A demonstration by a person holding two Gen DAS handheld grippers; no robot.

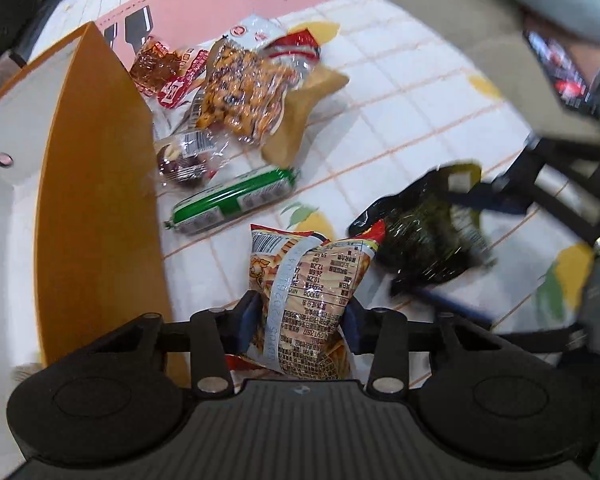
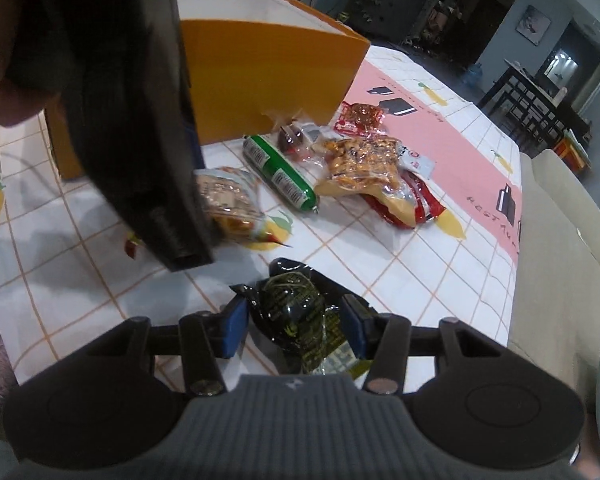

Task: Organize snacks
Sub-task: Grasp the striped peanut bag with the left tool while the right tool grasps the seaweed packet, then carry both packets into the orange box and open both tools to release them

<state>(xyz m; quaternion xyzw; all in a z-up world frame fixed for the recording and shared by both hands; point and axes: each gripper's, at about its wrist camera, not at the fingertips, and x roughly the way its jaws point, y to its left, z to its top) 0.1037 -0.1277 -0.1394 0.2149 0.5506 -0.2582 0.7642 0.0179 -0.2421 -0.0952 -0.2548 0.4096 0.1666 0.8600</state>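
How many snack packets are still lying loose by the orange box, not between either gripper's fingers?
5 visible: green sausage roll, dark-red candy bag, peanut bag, red-brown packet, and a yellow pack under the pile. More may be hidden beneath it.

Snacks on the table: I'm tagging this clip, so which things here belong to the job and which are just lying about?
Job: orange box; orange-print snack bag; dark packet; green sausage; peanut pack.

Lying about: checked tablecloth; cream sofa.
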